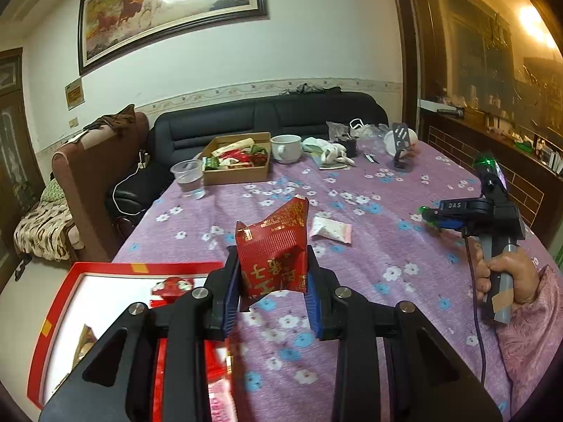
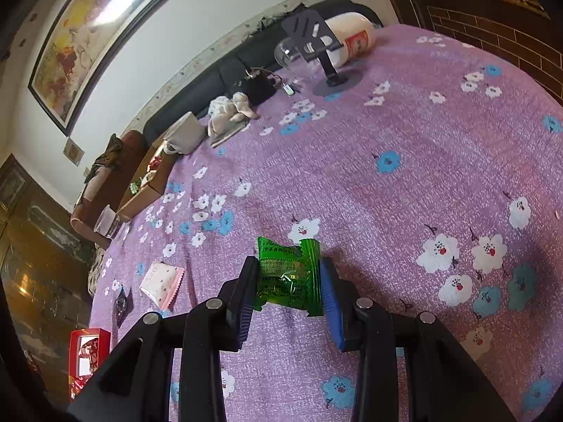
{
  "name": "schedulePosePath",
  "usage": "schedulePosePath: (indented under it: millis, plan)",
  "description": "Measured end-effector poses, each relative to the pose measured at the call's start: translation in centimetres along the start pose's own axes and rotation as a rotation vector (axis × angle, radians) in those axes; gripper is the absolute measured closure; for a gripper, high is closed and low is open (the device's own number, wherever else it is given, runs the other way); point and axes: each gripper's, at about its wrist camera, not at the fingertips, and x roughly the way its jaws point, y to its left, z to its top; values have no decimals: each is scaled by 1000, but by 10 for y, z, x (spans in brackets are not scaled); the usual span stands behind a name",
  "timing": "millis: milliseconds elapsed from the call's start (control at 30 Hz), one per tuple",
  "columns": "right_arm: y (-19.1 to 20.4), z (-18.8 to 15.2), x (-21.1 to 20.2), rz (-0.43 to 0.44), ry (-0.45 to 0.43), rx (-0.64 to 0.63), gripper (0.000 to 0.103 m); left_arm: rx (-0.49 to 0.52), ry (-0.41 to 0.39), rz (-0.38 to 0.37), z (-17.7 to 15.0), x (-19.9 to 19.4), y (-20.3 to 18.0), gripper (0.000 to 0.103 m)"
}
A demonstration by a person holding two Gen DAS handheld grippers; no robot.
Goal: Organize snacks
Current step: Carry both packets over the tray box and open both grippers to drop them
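My left gripper [image 1: 272, 270] is shut on a red snack packet [image 1: 278, 246] and holds it above the purple flowered tablecloth, just right of a red box [image 1: 52, 316] with red packets inside. My right gripper [image 2: 286, 281] is shut on a green snack packet [image 2: 288, 274] above the cloth; it also shows in the left wrist view [image 1: 427, 216], held at the right. A white-pink packet [image 1: 330, 229] lies on the cloth between them and shows in the right wrist view [image 2: 162, 283]. A small dark packet [image 2: 121, 304] lies near it.
A cardboard box [image 1: 235, 172] of mixed snacks stands at the far side, with a plastic cup [image 1: 188, 176] to its left and a white mug [image 1: 285, 147] to its right. A phone stand [image 1: 401, 147], cloths and a bowl sit at the far right. A sofa lies beyond.
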Motion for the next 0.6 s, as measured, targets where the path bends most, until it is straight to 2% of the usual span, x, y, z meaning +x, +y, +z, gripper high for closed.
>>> schedulePosePath:
  millis: [133, 233, 400, 600]
  plan:
    - [2, -1, -7, 8, -21, -3, 67, -20, -2, 3, -4, -3, 15, 74]
    - [7, -5, -18, 49, -26, 17, 67, -40, -4, 2, -7, -4, 26, 74]
    - [37, -23, -34, 192, -26, 2, 67, -66, -7, 2, -12, -7, 42, 74]
    - [93, -55, -36, 344, 24, -49, 68, -92, -5, 6, -19, -11, 58, 74]
